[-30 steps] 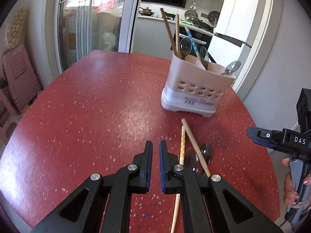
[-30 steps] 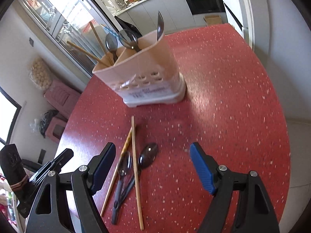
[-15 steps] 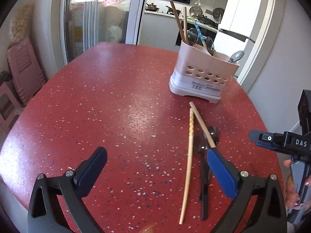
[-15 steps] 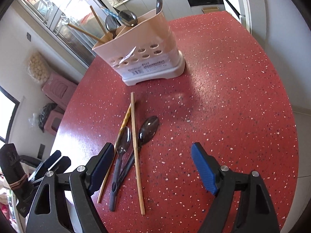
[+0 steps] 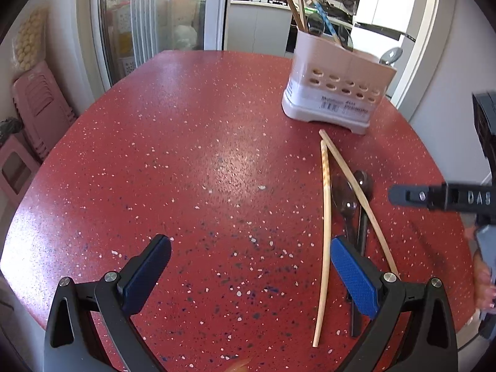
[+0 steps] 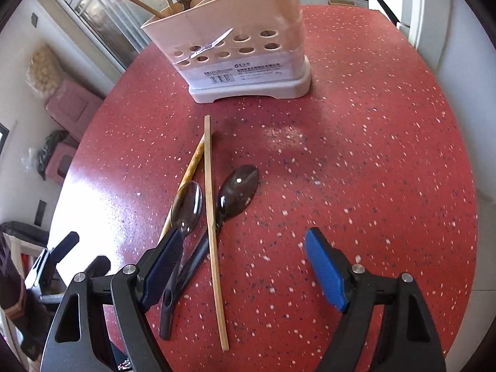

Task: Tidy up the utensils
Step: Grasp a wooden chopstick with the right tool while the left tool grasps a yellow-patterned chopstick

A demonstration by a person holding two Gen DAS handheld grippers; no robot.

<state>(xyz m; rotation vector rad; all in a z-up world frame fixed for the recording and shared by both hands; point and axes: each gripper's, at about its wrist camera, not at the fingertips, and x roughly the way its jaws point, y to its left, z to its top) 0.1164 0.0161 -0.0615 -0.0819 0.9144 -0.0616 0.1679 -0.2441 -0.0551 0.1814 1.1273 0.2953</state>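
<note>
Two wooden chopsticks (image 5: 325, 235) (image 6: 212, 217) and two dark spoons (image 5: 348, 204) (image 6: 238, 189) lie loose on the red speckled table (image 5: 186, 170), in front of a pale pink utensil holder (image 5: 338, 93) (image 6: 241, 49) that holds chopsticks and spoons. My left gripper (image 5: 251, 266) is open and empty, low over the table to the left of the loose utensils. My right gripper (image 6: 245, 266) is open and empty, just above the spoon handles and the near chopstick. It also shows at the right of the left wrist view (image 5: 440, 197).
The table (image 6: 372, 155) is round and its edge drops off close on the right. Pink stools (image 5: 34, 114) stand at the left beside a glass door. A kitchen counter and a fridge lie behind the holder.
My left gripper has opened wide from shut and pulled back a little. My right gripper has moved forward and down toward the loose spoons and chopsticks.
</note>
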